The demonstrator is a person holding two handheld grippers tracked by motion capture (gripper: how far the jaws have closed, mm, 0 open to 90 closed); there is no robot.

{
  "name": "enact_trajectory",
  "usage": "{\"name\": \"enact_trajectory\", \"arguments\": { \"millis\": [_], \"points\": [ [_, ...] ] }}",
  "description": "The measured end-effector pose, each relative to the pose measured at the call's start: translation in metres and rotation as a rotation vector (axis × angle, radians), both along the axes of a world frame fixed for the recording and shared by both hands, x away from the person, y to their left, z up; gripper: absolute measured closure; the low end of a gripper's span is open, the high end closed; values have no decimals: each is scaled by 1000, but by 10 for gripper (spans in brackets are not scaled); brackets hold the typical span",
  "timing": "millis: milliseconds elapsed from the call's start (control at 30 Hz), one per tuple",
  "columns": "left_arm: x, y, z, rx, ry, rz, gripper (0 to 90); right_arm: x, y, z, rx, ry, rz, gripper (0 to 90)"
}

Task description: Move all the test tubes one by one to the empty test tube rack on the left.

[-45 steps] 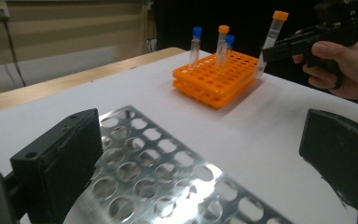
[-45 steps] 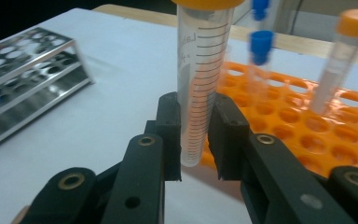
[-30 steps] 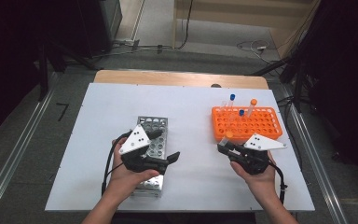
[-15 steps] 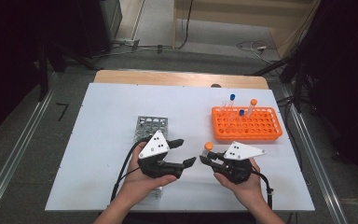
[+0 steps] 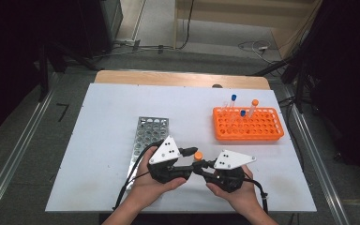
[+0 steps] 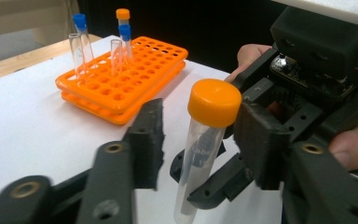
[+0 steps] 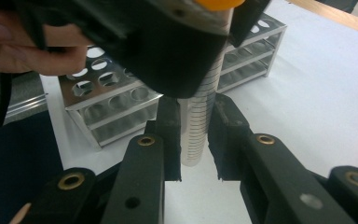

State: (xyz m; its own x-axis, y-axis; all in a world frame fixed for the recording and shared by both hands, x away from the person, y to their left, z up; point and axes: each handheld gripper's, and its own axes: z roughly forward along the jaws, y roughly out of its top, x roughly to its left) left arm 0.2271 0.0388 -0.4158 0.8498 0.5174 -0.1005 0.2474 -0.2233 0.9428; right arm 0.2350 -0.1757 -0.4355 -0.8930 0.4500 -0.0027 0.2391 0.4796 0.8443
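Starting at your left: the silver metal rack (image 5: 146,140) sits on the white table (image 5: 98,122), and your left gripper (image 5: 191,161) hovers just off its near right corner. Its jaws have just been closing in around the top of the orange-capped tube (image 5: 198,155). In the left gripper view that tube (image 6: 205,140) stands upright between the two black jaws; the right jaw is right up against the cap, while there's a visible gap on the left side, so they're around it but not clamped.

Next over, your right gripper (image 5: 201,168) meets the left one nose to nose. It's the one actually holding the tube: in the right gripper view its jaws are pinched on the lower, graduated part of the tube (image 7: 198,126), which hangs just above the table.

Farther right and back, the orange rack (image 5: 247,124) holds a few more tubes, blue-capped and orange-capped, well apart from both of your hands.
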Motion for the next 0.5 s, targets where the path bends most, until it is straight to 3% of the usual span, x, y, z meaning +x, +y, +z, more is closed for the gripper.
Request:
{"name": "enact_trajectory", "arguments": {
  "millis": [200,433,500],
  "points": [
    [-3,-2,0,11,-24,-16,694,-1,1,1,-1,-1,7,728],
    [-2,0,3,10,-30,-7,705,0,0,1,17,-3,8,719],
    [-1,4,7,-3,-30,8,706,0,-2,2,30,0,8,562]
  ]
}}
